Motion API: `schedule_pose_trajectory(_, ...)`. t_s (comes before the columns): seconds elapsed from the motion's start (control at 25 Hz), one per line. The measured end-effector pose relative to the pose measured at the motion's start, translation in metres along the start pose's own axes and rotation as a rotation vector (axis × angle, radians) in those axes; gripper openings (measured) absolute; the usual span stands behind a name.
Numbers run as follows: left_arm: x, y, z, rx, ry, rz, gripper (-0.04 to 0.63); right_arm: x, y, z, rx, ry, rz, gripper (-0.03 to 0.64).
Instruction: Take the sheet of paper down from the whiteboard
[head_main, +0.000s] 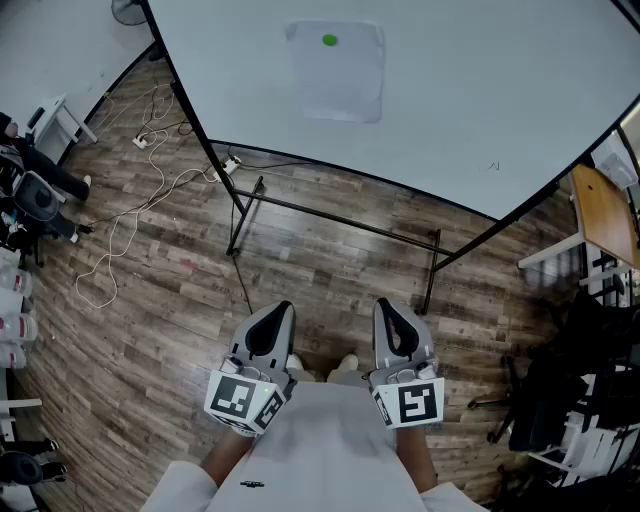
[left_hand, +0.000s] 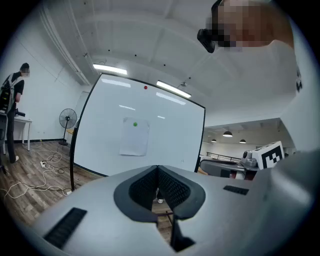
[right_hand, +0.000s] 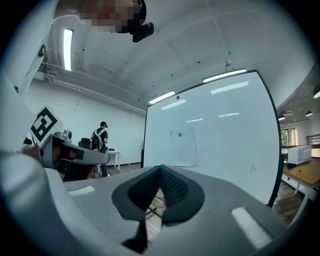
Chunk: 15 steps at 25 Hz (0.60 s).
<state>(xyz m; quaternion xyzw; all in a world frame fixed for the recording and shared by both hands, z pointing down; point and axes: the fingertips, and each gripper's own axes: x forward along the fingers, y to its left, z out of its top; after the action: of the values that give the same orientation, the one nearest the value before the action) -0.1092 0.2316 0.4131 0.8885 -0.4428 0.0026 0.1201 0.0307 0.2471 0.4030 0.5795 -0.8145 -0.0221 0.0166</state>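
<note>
Sheet of paper (head_main: 335, 72) is being held flat on the whiteboard (head_main: 470, 100), on the upper middle of the board face. It is being pinned near its top edge by a green magnet (head_main: 329, 40). In the head view the sheet is being seen at 12 o'clock from both grippers and well apart from them. Wooden floor (head_main: 330, 270) and the board's black stand frame (head_main: 340, 222) are lying between.

Left gripper (head_main: 280, 312): jaws are being held together, with nothing between the pads. In the left gripper view the sheet is being seen at about 11 o'clock above the jaw tips, far off and not touched.

Right gripper (head_main: 388, 310): jaws are likewise being held together and empty. In the right gripper view the sheet is being seen at about 1 o'clock above the tips, far off and not touched.

Counts being noted:
- Sheet of paper: one.
- Whiteboard: one.
- Green magnet: one, on the sheet.
- Red magnet (left_hand: 145, 87): one, at the board's top edge, at 12 o'clock from the sheet and apart from it.
- Grippers: two, side by side at 6 o'clock of the head view.
- Marker cubes (head_main: 243, 400): two, one on each gripper.
- Floor fan (left_hand: 67, 120): one, at 9 o'clock of the board in the left gripper view.
- White cable (head_main: 120, 230): one being made out, looped on the floor at 9 o'clock of the head view.
- Person (right_hand: 101, 142): one, standing at 9 o'clock of the board in the right gripper view.
</note>
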Motion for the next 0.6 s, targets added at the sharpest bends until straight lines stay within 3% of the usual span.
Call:
schedule_pose_trajectory(0.36,-0.004,-0.006,0.001,-0.013,-0.009,0.039,0.006,-0.004,-0.008,0.006,-0.01,0.001,0.027,0.011)
schedule_pose_trajectory(0.6,0.01,-0.026,-0.009,-0.02,0.003,0.054,0.006,-0.012,-0.018,-0.002,0.067,-0.009,0.146,0.011)
